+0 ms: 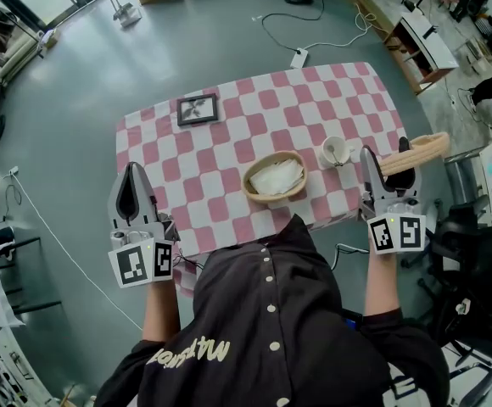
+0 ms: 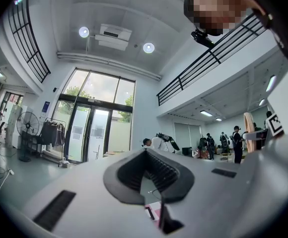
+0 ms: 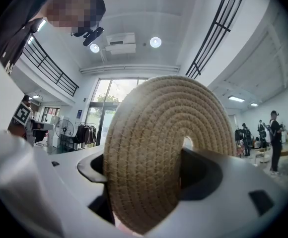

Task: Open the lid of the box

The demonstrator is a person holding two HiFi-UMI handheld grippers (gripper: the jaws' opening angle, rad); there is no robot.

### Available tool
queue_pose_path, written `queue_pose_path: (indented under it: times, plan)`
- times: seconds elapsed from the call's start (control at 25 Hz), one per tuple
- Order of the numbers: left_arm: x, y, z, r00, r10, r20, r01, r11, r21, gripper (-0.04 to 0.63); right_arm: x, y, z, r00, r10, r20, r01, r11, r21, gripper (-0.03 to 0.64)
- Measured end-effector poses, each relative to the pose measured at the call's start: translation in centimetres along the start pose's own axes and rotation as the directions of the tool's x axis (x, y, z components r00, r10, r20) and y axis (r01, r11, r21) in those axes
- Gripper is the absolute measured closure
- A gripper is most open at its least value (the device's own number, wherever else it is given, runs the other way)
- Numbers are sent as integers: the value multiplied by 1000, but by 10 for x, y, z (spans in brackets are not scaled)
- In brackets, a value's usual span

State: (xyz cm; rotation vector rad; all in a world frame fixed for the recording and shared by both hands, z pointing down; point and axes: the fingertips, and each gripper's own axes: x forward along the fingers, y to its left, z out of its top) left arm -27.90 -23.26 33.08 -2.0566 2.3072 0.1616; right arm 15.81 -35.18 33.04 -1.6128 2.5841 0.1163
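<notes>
The round woven box [image 1: 274, 176] sits open on the checked table near its front edge, with white cloth inside it. Its flat woven lid [image 1: 417, 151] is off the box, held on edge in the air to the right of the table. My right gripper [image 1: 388, 163] is shut on it. In the right gripper view the lid [image 3: 169, 143] fills the gap between the jaws of my right gripper [image 3: 149, 157]. My left gripper [image 1: 132, 176] hovers off the table's left front corner, jaws together and holding nothing. In the left gripper view my left gripper [image 2: 145, 155] points across the hall.
On the pink and white checked table [image 1: 229, 142] stand a white cup [image 1: 335, 151] right of the box and a dark picture frame [image 1: 197, 108] at the back left. A cable with a power strip [image 1: 299, 58] lies on the floor behind. Black equipment [image 1: 462, 244] stands at the right.
</notes>
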Motion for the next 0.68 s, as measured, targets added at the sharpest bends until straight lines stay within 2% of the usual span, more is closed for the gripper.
queue_pose_path:
  times: [0.68]
  plan:
    - [2, -2, 0, 1000, -4, -2, 4, 1000, -2, 584, 3, 5, 0, 1000, 17, -4, -17, 1000, 12, 239]
